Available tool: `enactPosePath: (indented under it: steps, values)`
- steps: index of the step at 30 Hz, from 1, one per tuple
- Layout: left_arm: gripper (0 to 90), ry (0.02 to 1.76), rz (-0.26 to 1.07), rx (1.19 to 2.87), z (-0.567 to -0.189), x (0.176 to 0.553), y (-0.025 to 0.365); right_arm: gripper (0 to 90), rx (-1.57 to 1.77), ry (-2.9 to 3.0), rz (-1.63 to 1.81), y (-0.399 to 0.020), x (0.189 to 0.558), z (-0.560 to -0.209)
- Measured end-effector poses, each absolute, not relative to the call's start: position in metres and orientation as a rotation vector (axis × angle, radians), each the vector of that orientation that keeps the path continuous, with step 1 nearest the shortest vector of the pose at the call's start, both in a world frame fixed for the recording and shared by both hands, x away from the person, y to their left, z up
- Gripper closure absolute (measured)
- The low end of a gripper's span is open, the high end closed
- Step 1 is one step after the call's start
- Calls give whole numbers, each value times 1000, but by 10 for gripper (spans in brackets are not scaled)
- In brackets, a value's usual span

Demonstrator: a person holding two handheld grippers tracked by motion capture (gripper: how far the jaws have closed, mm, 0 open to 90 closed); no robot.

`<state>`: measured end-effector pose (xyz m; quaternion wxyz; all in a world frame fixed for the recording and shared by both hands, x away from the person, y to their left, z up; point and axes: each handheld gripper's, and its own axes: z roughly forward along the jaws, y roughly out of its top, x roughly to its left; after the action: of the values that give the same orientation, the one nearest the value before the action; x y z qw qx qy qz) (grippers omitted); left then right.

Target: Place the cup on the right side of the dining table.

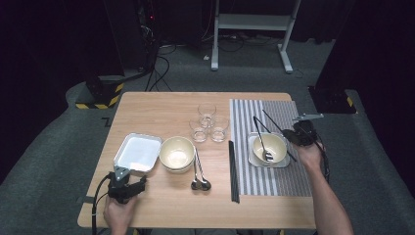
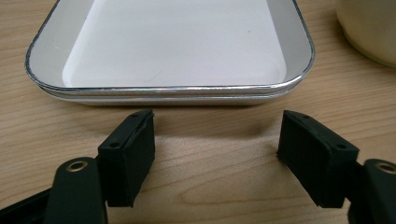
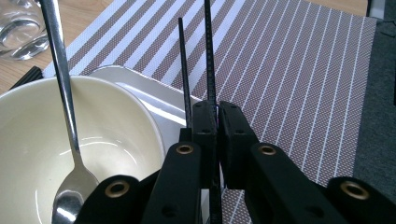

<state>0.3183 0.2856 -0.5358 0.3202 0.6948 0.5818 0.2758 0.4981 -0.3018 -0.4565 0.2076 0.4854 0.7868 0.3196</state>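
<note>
My right gripper (image 3: 217, 109) is shut on a pair of thin black chopsticks (image 3: 208, 70), which stick out ahead over the striped placemat (image 3: 299, 70). From above, the right gripper (image 1: 298, 133) hovers at the right of a cream bowl (image 1: 269, 147) with a spoon (image 1: 262, 144) in it, and the chopsticks (image 1: 266, 123) cross behind the bowl. That bowl (image 3: 28, 130) sits on a small white tray (image 3: 154, 100). My left gripper (image 2: 217, 135) is open over bare wood, just short of the near rim of a white tray (image 2: 173, 91). It sits at the front left (image 1: 131, 180).
A second cream bowl (image 1: 177, 153) stands right of the left tray (image 1: 138, 152), with two spoons (image 1: 198, 172) beside it. Three glasses (image 1: 208, 123) cluster at mid-table. Another pair of black chopsticks (image 1: 234, 171) lies along the placemat's left edge. The table's front edge is close to my left hand.
</note>
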Motion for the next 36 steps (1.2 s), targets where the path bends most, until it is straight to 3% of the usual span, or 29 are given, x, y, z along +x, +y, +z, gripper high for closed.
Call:
enactPosePath:
  steps: [36]
  values:
    - [276,1532,727,1825,-536,318,286,860,1364,2234,876,-305,507,-482]
